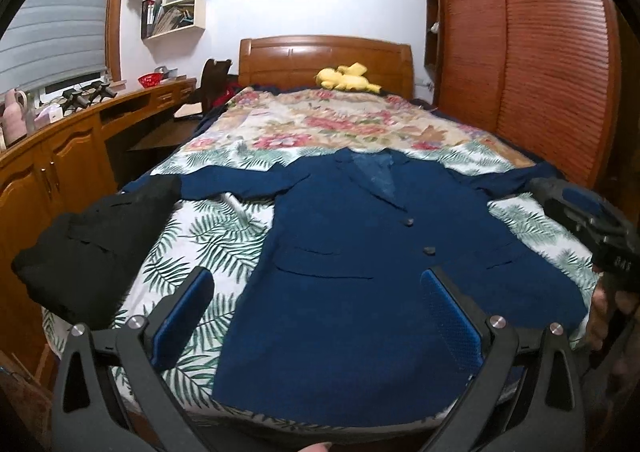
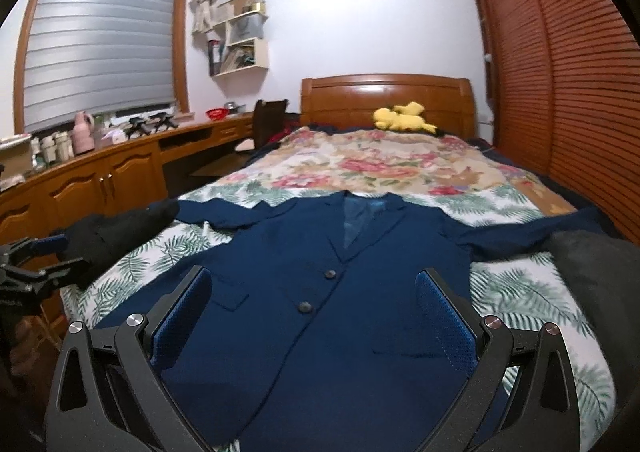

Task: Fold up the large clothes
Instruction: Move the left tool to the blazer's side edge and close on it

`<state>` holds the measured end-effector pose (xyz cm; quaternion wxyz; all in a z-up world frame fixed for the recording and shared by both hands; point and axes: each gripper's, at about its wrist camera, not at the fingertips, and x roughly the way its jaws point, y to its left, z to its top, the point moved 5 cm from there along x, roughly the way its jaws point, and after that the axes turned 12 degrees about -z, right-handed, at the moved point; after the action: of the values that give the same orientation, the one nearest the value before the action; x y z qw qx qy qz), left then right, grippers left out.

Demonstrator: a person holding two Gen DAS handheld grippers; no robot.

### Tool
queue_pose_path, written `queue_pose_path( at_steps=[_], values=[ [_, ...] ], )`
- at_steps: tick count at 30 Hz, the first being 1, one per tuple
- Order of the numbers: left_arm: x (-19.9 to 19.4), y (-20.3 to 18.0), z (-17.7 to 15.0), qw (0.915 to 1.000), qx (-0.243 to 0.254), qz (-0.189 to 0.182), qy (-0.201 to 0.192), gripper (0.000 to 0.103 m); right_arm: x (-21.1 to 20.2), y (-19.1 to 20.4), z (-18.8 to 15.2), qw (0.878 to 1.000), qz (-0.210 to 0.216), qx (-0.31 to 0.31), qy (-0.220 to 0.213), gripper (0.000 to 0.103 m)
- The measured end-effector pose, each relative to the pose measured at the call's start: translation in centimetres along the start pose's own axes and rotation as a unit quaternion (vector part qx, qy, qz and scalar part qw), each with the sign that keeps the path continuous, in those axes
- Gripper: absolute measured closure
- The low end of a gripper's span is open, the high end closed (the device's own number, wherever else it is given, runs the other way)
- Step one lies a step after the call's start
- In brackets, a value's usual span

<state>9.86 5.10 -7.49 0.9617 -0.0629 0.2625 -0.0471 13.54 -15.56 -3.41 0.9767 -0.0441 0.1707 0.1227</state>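
One navy-blue suit jacket (image 1: 340, 252) lies flat, face up with two dark buttons, on the leaf-print bedspread (image 1: 208, 236) — sleeves spread left and right. Both the left gripper (image 1: 320, 308) and the right gripper (image 2: 312, 308) hover spread wide, empty; one black folded garment (image 1: 96, 248) sits at the left.

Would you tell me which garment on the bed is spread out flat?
The navy blazer, lying open mid-bed with sleeves outstretched; the black garment sits bunched at the bed's left edge.
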Motion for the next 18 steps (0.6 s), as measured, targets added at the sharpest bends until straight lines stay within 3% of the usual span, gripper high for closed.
queue_pose_path(
  at_steps=[11, 18],
  values=[
    [4.2, 4.2, -0.5, 0.998, -0.025, 0.046, 0.034, 0.0, 8.9, 3.6, 1.2, 0.997, 0.068, -0.024, 0.009, 0.0],
    [8.0, 7.1, 0.3, 0.9966, -0.046, 0.04, 0.054, 0.0, 15.1, 6.5, 0.9, 0.993, 0.097, -0.054, 0.035, 0.0]
  ],
)
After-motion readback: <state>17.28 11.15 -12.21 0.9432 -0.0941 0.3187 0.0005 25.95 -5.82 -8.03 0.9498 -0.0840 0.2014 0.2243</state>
